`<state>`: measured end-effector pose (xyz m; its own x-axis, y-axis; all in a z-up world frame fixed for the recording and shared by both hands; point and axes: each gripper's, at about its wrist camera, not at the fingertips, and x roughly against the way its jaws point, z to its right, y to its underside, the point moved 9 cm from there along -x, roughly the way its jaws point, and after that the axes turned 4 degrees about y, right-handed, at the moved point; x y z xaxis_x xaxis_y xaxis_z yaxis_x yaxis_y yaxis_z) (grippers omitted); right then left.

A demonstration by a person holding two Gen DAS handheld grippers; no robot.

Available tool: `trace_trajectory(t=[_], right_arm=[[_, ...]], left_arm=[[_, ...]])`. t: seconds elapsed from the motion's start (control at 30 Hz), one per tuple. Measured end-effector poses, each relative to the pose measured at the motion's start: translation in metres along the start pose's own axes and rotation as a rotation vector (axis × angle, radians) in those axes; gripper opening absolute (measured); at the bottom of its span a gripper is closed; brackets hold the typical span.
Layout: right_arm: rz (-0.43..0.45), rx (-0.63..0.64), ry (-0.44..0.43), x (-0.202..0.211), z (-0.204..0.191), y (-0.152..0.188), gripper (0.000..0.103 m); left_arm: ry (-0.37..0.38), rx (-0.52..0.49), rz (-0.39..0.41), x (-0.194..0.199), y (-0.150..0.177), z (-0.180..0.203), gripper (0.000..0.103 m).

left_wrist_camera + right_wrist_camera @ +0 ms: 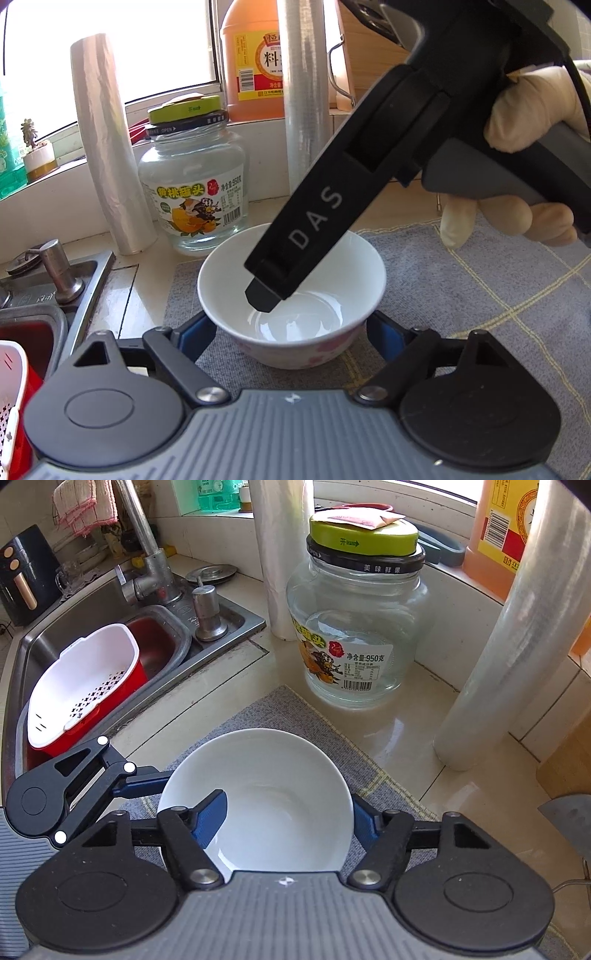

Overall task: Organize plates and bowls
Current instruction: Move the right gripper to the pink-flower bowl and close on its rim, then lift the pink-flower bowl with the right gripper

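We see the white bowl [258,797] upright, mouth up, round with no long axis, on the grey mat [280,709] on the worktop [424,775]. Right gripper [288,821] jaws clamp its rim, one inside. Left gripper [291,332] jaws stand apart flanking it. Only the left view shows the gloved hand [532,122]; only the right shows the sink [74,627].

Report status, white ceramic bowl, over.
Left gripper open, astride white ceramic bowl. Right gripper shut, one finger inside it. Bowl upright on grey mat. Glass jar behind, clear.
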<state>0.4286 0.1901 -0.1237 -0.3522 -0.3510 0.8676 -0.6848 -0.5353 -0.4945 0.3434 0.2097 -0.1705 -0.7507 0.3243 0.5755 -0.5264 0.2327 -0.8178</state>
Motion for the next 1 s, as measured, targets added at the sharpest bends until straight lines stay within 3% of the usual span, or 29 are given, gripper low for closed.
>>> trace_trajectory(t=[0.5, 1.0], right_arm=[[0.012, -0.021, -0.022, 0.007, 0.001, 0.000, 0.075], [0.053, -0.046, -0.037, 0.049, -0.010, 0.011, 0.075]], left_arm=[[0.005, -0.023, -0.005, 0.003, -0.003, 0.002, 0.088], [0.030, -0.079, -0.009, 0.035, -0.011, 0.017, 0.088]])
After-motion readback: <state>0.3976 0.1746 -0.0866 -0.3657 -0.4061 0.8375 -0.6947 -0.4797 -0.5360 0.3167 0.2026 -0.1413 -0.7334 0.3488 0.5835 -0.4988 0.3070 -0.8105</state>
